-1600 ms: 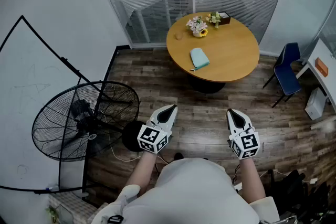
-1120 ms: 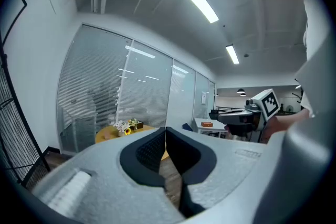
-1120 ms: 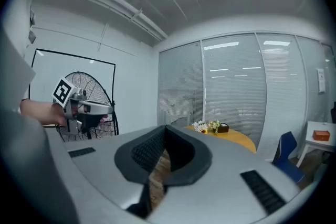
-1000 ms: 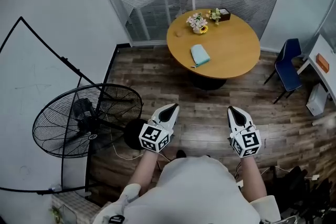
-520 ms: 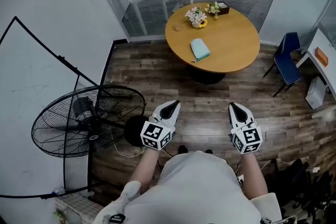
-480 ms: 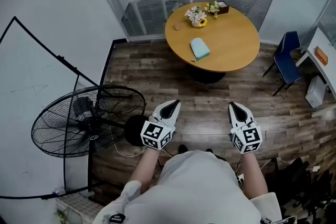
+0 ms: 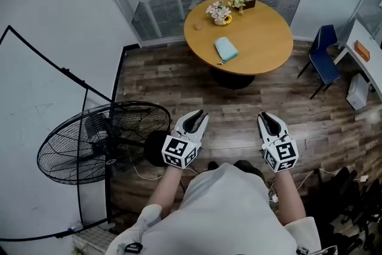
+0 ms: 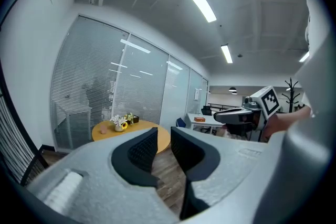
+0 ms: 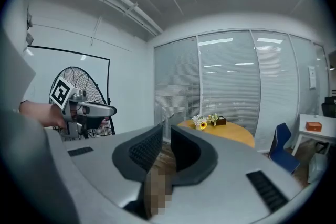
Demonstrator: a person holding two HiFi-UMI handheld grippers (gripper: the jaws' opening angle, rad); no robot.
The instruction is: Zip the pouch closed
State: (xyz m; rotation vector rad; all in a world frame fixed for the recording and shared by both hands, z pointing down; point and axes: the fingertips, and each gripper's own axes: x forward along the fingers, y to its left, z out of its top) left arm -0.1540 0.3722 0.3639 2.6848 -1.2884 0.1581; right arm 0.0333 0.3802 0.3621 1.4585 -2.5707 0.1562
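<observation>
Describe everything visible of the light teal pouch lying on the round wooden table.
The light teal pouch is small, flat and roughly rectangular, seemingly soft fabric. It lies slightly askew on the round wooden table, toward its near left edge. A tiny dark bit shows at its near end. Its zip state is too small to tell. Only the table touches it.

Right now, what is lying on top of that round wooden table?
The table holds a teal pouch near the middle, flowers and a small dark box at the far edge. The pouch's contents are covered; its zip is too small to judge.
</observation>
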